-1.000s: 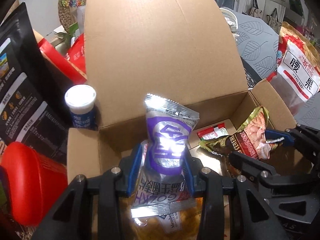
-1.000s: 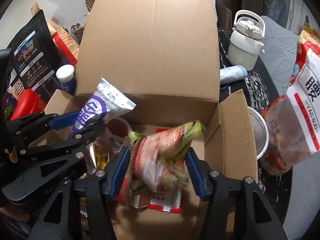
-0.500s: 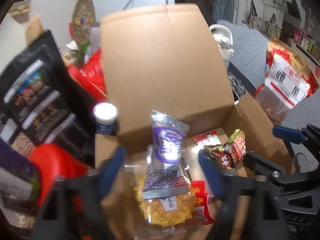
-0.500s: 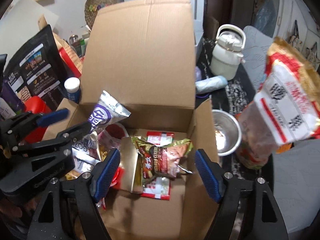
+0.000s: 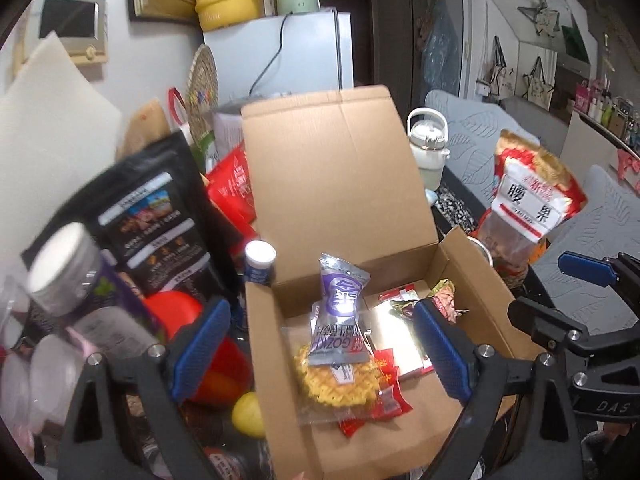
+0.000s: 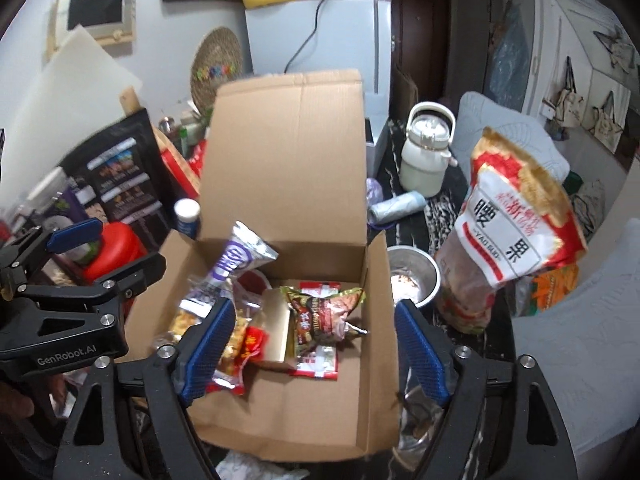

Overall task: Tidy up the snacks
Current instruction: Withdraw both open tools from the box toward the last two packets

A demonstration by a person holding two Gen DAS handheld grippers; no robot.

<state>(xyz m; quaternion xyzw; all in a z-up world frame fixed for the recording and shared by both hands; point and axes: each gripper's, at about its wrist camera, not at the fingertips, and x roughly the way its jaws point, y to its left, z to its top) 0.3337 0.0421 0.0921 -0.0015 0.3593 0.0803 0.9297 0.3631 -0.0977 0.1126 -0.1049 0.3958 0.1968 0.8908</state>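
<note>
An open cardboard box (image 5: 340,184) (image 6: 280,152) holds several snack packets. A silver-purple packet (image 5: 340,300) (image 6: 236,258) leans upright inside at the left, on a clear noodle-snack bag (image 5: 340,380). A brown-green packet (image 6: 320,314) (image 5: 442,298) lies at the box's right. My left gripper (image 5: 320,356) is open and empty above the box. My right gripper (image 6: 312,348) is open and empty above the box. Each gripper shows in the other's view, the right one (image 5: 560,296) and the left one (image 6: 96,248).
A large red-white cashew bag (image 5: 528,200) (image 6: 516,232) stands right of the box, by a steel bowl (image 6: 412,280). A black pouch (image 5: 152,216), a red container (image 5: 176,312), a small white-capped bottle (image 5: 260,266) and jars crowd the left. A cream kettle (image 6: 426,156) stands behind.
Both grippers opened and let go of their packets into the box, then pulled back and up. The silver-purple packet stays leaning at the left, the brown-green one lies at the right.
</note>
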